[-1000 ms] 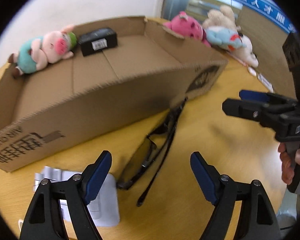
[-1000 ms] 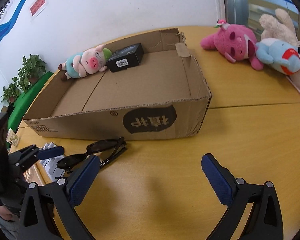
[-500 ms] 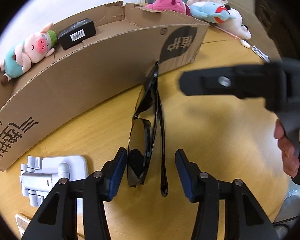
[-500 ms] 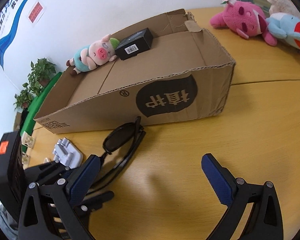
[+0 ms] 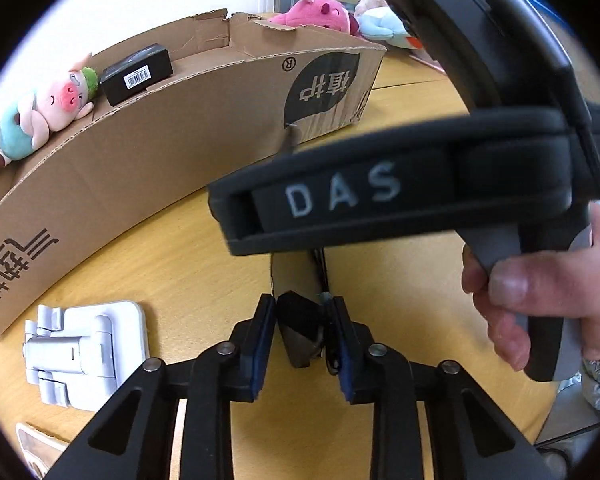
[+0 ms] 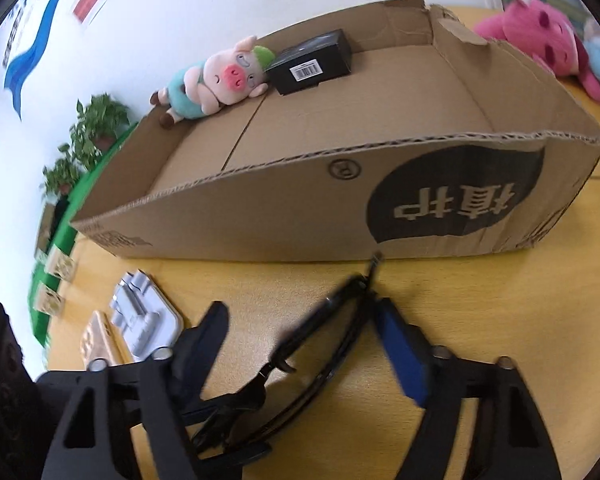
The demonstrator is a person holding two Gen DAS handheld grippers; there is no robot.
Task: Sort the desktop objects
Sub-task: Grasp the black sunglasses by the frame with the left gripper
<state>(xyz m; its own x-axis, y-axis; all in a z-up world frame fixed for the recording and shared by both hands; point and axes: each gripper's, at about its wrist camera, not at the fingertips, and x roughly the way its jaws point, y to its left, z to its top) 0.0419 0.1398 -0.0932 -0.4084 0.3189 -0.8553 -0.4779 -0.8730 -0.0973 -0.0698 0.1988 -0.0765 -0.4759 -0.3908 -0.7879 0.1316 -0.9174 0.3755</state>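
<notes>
Black sunglasses (image 5: 296,332) lie on the wooden table in front of a cardboard box (image 5: 172,136). My left gripper (image 5: 300,344) is shut on one lens end of the sunglasses. My right gripper (image 6: 304,340) is open and straddles the sunglasses (image 6: 320,344) from above; its body crosses the left wrist view and hides most of the frame. In the box lie a pig plush (image 6: 216,76) and a small black box (image 6: 312,62).
A white folding stand (image 5: 80,352) lies left of the glasses, also in the right wrist view (image 6: 144,316). A tan card (image 6: 96,340) lies beside it. Pink and blue plush toys (image 5: 320,16) sit beyond the box. Potted plants (image 6: 88,136) stand far left.
My left gripper has closed on the sunglasses. My right gripper has moved in over the sunglasses and narrowed somewhat, now crossing close in front of the left camera.
</notes>
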